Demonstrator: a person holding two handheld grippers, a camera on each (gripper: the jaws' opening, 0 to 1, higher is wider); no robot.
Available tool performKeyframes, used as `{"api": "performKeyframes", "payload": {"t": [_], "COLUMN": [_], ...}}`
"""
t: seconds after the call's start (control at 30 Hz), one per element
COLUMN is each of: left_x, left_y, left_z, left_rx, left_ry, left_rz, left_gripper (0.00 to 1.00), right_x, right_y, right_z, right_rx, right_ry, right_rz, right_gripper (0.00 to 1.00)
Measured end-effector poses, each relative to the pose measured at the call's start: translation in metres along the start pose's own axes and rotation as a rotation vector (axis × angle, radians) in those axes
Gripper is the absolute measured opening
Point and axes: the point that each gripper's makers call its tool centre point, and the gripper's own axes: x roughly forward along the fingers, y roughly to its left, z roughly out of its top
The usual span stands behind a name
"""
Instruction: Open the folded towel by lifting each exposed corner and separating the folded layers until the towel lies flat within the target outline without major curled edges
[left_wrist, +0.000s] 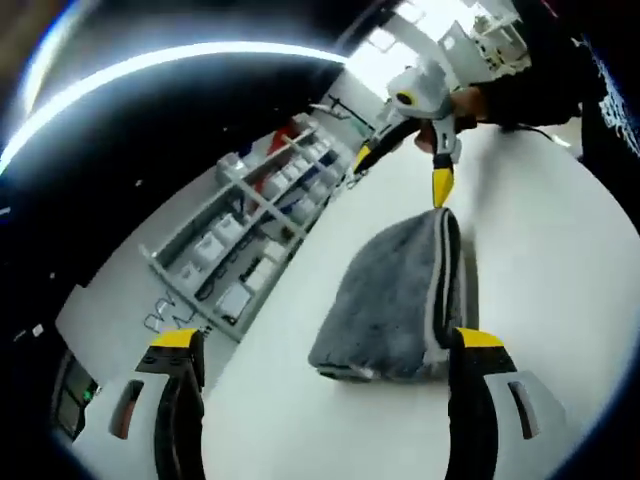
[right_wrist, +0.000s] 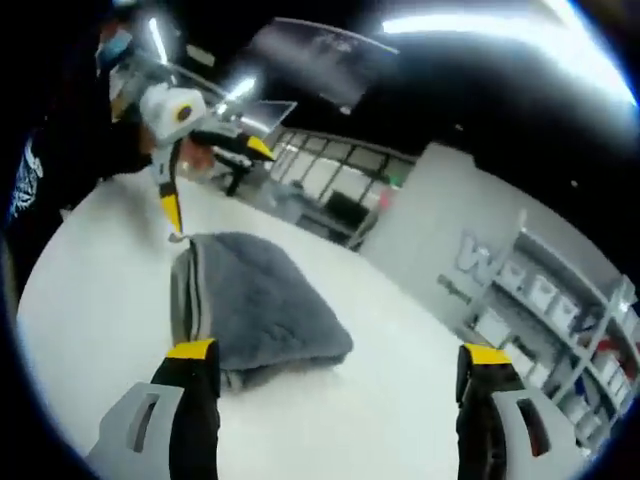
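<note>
Right now, from my remote seat, line by line:

Left hand-held gripper (left_wrist: 325, 350): in its own view I see its two yellow-tipped jaws spread wide apart and holding nothing; one jaw tip stands just beside the near edge of the towel, though I cannot tell whether it touches.

Right hand-held gripper (right_wrist: 335, 360): in its own view its jaws are likewise spread wide and empty, with the near end of the towel just ahead of the left jaw.

Towel (left_wrist: 395, 300): grey, folded into a thick bundle with its layered edges showing, lying on the white desk (left_wrist: 560, 250) between my two hand-held grippers.

Left gripper view extra: it catches the right hand-held gripper across the towel with a hand (left_wrist: 480, 100) on it, one yellow tip down at the towel's far corner and the other tip raised away from it.

Right gripper view extra: it shows the left hand-held gripper (right_wrist: 215, 180) beyond the towel's far end, jaws parted, one tip pointing down next to the towel's corner.

Surroundings: shelving (left_wrist: 250, 220) with white boxes stands beyond the desk, to the left of the left hand-held gripper; a grey wall (right_wrist: 470, 230) and more shelves lie ahead and to the right of the right hand-held gripper.

Obstructions: the desk surface around the towel is bare white.
</note>
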Motion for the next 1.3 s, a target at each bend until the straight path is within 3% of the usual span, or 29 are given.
{"api": "performKeyframes", "payload": {"t": [0.13, 0.23, 0.4, 0.5, 0.73, 1.07, 1.3], "left_x": [-0.003, 0.001, 0.007, 0.010, 0.011, 0.020, 0.023], "left_y": [0.005, 0.003, -0.005, -0.005, -0.002, -0.013, -0.018], "left_z": [-0.008, -0.027, -0.037, -0.039, -0.031, -0.034, -0.026], "left_rx": [0.007, 0.112, 0.159, 0.184, 0.150, 0.195, 0.205], "left_ry": [-0.018, 0.051, 0.068, 0.069, 0.022, 0.028, -0.008], "left_rz": [-0.013, -0.013, -0.026, -0.009, 0.005, -0.024, -0.045], "left_gripper": [1.00, 1.00, 1.00, 1.00, 1.00, 0.99, 0.92], "right_x": [-0.006, -0.006, -0.003, 0.002, 0.009, 0.014, 0.014], "right_y": [-0.005, -0.008, -0.003, 0.003, 0.012, 0.025, 0.040], "right_z": [-0.001, -0.008, -0.015, -0.016, -0.016, -0.008, -0.003], "right_rx": [0.001, -0.017, -0.044, -0.074, -0.141, -0.237, -0.252], "right_ry": [-0.011, 0.007, 0.033, 0.041, 0.045, 0.006, -0.025], "right_rz": [0.009, 0.003, 0.023, 0.038, 0.055, 0.076, 0.143], "right_gripper": [0.99, 0.99, 0.97, 0.96, 0.93, 0.81, 0.55]}}
